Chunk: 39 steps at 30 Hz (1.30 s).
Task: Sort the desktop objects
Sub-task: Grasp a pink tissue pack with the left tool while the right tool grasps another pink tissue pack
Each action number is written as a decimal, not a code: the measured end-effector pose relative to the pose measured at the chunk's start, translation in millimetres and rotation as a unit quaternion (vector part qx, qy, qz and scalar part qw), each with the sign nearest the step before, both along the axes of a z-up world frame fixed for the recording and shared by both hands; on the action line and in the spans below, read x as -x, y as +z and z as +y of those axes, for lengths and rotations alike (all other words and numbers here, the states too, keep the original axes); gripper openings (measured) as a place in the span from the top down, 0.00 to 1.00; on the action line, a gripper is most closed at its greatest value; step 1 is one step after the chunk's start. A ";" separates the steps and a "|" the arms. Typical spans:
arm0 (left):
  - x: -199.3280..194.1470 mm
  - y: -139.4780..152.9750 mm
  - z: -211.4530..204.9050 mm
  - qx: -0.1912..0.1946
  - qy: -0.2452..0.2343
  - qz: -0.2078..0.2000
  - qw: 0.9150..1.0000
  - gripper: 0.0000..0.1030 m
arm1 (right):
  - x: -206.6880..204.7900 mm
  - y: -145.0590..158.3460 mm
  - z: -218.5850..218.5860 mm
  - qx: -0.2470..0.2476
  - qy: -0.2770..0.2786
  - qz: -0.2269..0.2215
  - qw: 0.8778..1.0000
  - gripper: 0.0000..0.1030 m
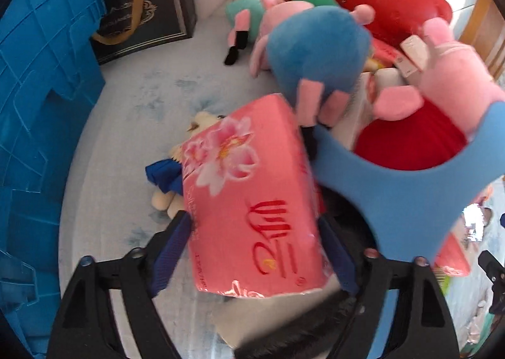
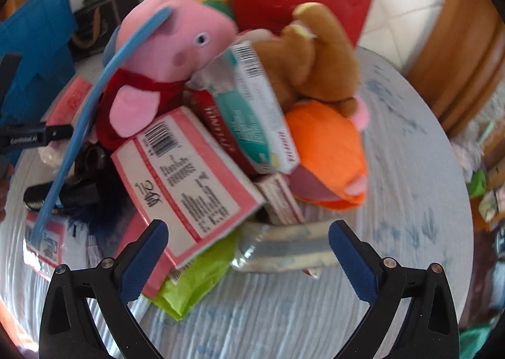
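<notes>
Between our left gripper's [image 1: 252,251] blue-padded fingers [image 1: 172,245] sits a pink plastic-wrapped tissue pack with a flower print [image 1: 252,198], both pads against its sides. Our right gripper [image 2: 246,261] is spread wide and empty above a clear plastic bottle [image 2: 284,251] at the edge of the toy-and-box pile on the pale blue-patterned tablecloth [image 2: 410,185].

left wrist: steeply down, close over table [image 1: 132,125] | right wrist: same | shared: pig plush [image 1: 457,75] [image 2: 176,40]
</notes>
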<state>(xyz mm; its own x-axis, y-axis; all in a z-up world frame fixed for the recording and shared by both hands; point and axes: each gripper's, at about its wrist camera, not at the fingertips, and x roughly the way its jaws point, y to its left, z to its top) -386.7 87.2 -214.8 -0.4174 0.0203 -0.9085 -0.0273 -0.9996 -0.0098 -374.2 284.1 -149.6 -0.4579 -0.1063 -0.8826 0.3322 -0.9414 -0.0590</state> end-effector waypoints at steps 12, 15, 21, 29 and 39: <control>-4.9 -14.2 -20.4 0.022 0.021 -0.002 1.000 0.17 | 42.8 -26.7 -35.7 0.058 0.119 -0.037 0.991 0.00; -10.1 -14.2 -29.6 0.002 0.042 -0.016 0.999 0.17 | 40.4 -32.5 -43.1 0.051 0.129 -0.055 0.989 0.00; -22.2 -14.8 -45.3 -0.030 0.060 -0.017 0.998 0.22 | 34.8 -52.6 -42.1 0.027 0.090 -0.057 0.994 0.00; -31.3 -9.6 -42.4 -0.032 0.059 -0.003 0.998 0.34 | 33.7 -50.2 -41.3 0.028 0.071 -0.053 0.996 0.03; -77.1 22.1 -55.4 -0.033 0.069 0.038 0.996 0.42 | 8.7 -18.0 -22.8 0.049 0.051 -0.019 0.997 0.04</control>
